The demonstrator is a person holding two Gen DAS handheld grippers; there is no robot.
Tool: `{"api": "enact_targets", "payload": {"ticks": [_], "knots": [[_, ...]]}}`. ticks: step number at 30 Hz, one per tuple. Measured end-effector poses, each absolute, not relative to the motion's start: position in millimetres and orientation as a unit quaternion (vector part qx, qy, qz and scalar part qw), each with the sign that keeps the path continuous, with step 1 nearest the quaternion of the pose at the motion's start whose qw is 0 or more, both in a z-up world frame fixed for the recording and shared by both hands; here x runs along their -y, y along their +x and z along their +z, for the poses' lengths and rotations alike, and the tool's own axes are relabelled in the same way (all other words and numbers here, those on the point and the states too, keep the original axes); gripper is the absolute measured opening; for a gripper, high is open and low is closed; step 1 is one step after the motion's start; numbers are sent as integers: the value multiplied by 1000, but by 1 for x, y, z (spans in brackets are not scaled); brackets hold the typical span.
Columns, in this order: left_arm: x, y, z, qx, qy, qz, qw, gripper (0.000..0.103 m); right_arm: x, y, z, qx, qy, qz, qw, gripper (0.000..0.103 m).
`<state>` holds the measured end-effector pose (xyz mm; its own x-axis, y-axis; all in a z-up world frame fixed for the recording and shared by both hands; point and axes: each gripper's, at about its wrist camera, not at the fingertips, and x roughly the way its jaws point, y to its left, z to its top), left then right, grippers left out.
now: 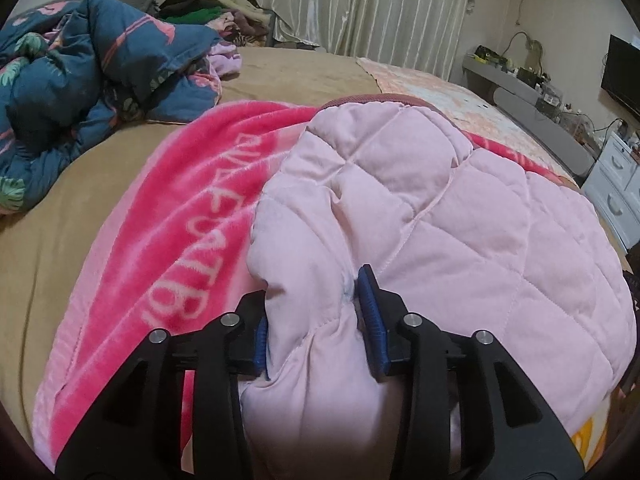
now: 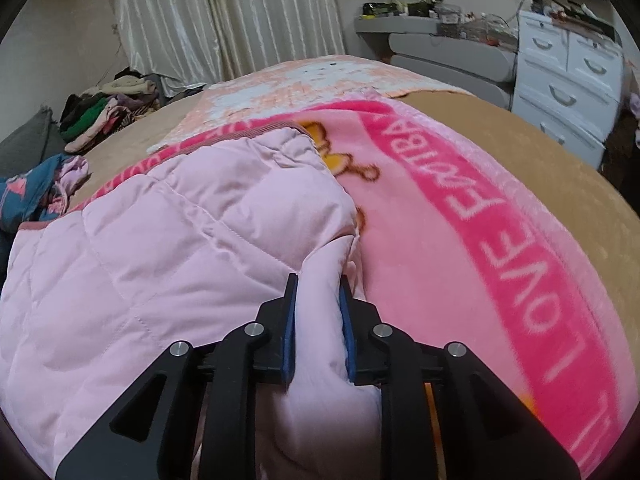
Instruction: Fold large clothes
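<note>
Both tongs, left [image 1: 316, 320] and right [image 2: 318, 328], pinch the pink quilted jacket [image 1: 460, 216] on the bed [image 1: 60, 240]; folding looks partly done.

White block lettering along the hot-pink border of the fuzzy pink fleece blanket [image 2: 500, 248], readable in the right wrist view as "I LOVE FOOTBA", the end of the word hidden under the pale pink quilted padded jacket [image 2: 168, 240]. Further letters past the "I", too cut off to read. Same blanket border [image 1: 192, 216] in the left wrist view: only part legible, "FOOTB".
</note>
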<state>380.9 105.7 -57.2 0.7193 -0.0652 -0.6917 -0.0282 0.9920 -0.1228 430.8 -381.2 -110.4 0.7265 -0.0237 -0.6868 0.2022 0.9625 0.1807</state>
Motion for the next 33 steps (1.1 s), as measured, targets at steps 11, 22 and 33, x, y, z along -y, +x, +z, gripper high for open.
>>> {"api": "enact_targets", "payload": {"ticks": [11,22,33], "knots": [[-106,361,-42,-377,-77,4,923,61,390,399,-100,-363,133,-82,918,58],[-96,320,-1,-350,-53,11,935,93,382,324,-54,-310,136,-34,941,98],[-87,285,6,-355,-67,6,932,94,363,264,-34,-295,154,6,943,99]]}}
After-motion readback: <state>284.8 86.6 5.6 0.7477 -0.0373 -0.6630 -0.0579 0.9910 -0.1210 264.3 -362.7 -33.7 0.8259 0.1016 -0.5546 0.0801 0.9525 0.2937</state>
